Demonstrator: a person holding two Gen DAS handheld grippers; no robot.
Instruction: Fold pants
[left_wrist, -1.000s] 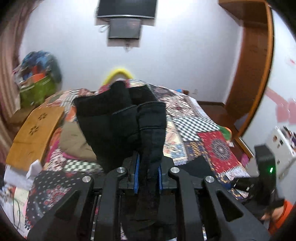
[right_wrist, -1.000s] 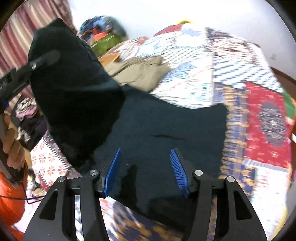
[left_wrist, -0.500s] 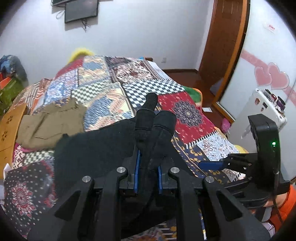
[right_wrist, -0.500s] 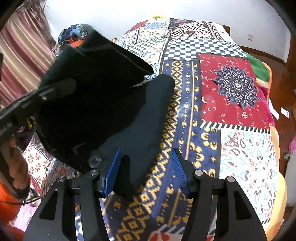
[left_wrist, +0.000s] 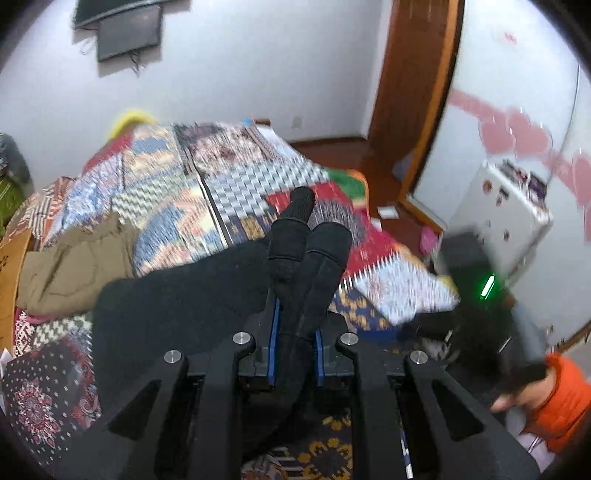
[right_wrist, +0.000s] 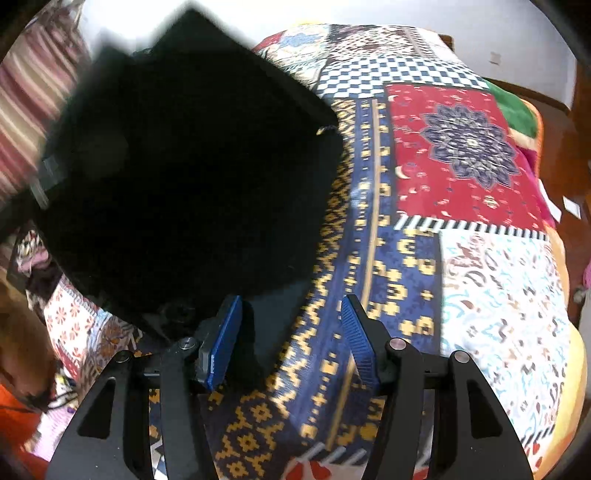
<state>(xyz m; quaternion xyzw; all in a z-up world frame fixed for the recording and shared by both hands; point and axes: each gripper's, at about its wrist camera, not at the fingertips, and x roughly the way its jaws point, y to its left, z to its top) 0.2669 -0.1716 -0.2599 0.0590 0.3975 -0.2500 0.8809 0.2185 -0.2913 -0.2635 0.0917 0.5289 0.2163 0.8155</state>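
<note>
The black pants (left_wrist: 177, 306) lie across the patchwork bed (right_wrist: 461, 155), one bunched end clamped tight in the left tongs (left_wrist: 295, 332), probably so that part can be carried over the rest as a fold. The right tongs (right_wrist: 291, 332) stand open and empty at the pants' near edge, seemingly ready to pin it. No containers are clearly visible; tan clothing (left_wrist: 74, 258) lies beside the pants.

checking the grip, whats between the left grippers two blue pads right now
In the left wrist view, a bunched fold of the black pants fills the gap; the left gripper is clamped shut on it.
</note>
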